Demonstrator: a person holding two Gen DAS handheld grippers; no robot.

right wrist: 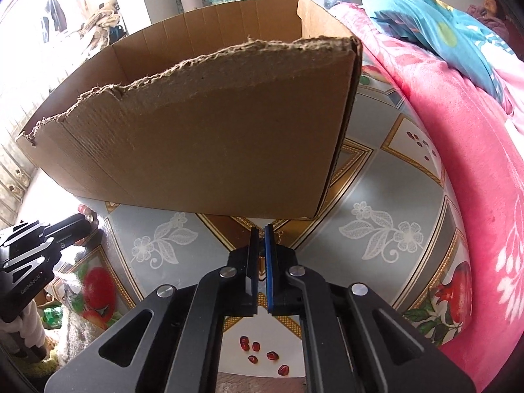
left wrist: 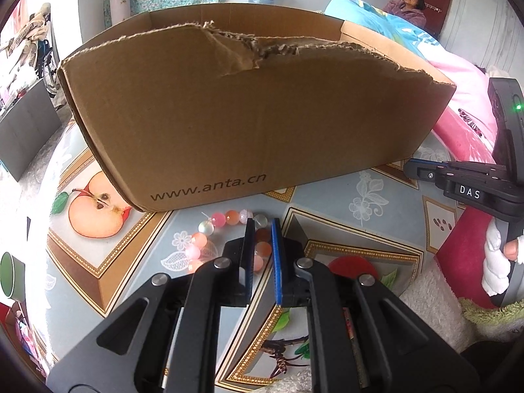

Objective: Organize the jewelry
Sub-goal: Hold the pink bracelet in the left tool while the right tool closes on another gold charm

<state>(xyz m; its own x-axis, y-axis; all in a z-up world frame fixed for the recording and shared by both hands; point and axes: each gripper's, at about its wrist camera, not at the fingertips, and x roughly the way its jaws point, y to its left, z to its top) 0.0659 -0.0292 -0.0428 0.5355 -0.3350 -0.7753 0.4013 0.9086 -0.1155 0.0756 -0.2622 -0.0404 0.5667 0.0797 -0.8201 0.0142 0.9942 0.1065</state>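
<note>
Your left gripper (left wrist: 263,226) clamps the bead bracelet (left wrist: 209,232) on the tabletop (left wrist: 386,193) before the cardboard box (left wrist: 249,124); your right gripper (right wrist: 261,231) is closed, contents unclear

cardboard box (left wrist: 249,124): "www.anta.cn" in dark print low on its front wall, near the bottom-left corner | right gripper (left wrist: 409,168): white letters "DAS" on a black block of its body | left gripper (right wrist: 86,221): small pale lettering along its body, reads about "GenRobot.AI", partly unclear
</note>
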